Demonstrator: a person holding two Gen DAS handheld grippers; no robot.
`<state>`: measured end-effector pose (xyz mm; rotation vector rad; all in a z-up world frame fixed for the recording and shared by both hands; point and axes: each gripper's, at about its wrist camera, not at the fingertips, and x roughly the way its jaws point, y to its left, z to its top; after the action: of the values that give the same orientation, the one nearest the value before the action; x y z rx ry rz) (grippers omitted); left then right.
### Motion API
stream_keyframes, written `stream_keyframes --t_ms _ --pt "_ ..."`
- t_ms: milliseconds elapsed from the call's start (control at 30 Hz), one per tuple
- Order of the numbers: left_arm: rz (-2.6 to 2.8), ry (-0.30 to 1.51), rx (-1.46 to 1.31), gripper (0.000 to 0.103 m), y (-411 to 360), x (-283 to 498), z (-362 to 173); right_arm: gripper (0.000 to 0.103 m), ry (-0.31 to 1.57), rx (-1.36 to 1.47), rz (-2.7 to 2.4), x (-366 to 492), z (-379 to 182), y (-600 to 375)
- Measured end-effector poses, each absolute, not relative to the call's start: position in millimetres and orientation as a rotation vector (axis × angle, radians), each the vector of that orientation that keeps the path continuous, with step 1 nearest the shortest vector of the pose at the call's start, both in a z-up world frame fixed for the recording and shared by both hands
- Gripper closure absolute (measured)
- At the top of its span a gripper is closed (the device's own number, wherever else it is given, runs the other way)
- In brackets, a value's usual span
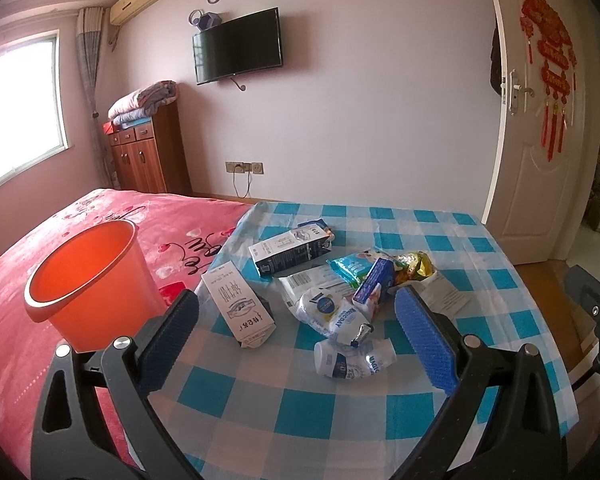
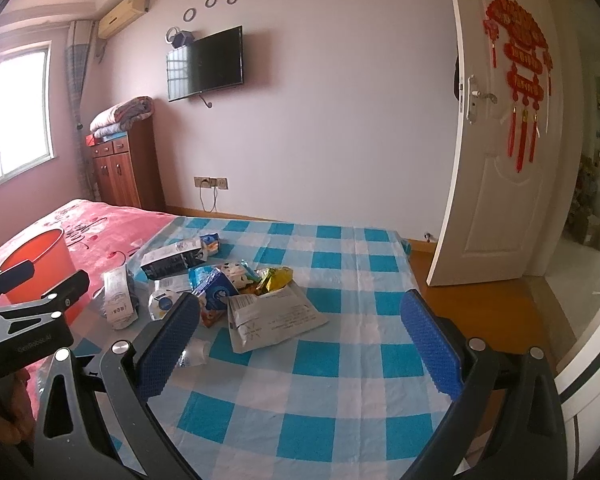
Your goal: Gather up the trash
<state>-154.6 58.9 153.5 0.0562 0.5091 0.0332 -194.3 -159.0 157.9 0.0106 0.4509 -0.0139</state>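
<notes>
both claws hover above the near edge of the bench (image 1: 340,412), spread wide and holding nothing. the left claw (image 1: 296,344) has the pile straight ahead: a small white bottle (image 1: 352,360) lies on its side just beyond the gap between its pads, long axis running left to right across the line of approach. the right claw (image 2: 300,344) sits further to the right, with the heap ahead and to its left, so i judge the left claw the nearer one for the bottles, and the right claw nearer for the flat white pouch (image 2: 272,316).

going outward, i count two white bottles, the second one (image 1: 332,316) crumpled just behind the first; three cartons: a pale one (image 1: 238,308) at the left, a blue one (image 1: 374,284) leaning in the middle, a dark one (image 1: 290,254) furthest back; one teal packet (image 1: 350,266); one gold wrapper (image 1: 414,266). smaller scraps may be hidden underneath.

one orange bin (image 1: 90,280) stands on the bed (image 1: 12,320), just left of the bench, on the left claw's side.
</notes>
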Motion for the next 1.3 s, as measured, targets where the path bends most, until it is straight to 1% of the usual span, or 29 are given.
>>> stream_keyframes --t_ms 767,1000,1300 --pt "0.008 0.513 0.051 0.004 57 -160 156 0.004 0.398 0.027 -0.021 -204 159 -160" --pt "0.003 0.523 0.043 0.004 56 -157 152 0.004 0.421 0.039 -0.010 -202 154 -162" --pt "0.004 0.565 0.040 0.004 57 -148 135 0.004 0.472 0.064 0.035 -189 132 -165"
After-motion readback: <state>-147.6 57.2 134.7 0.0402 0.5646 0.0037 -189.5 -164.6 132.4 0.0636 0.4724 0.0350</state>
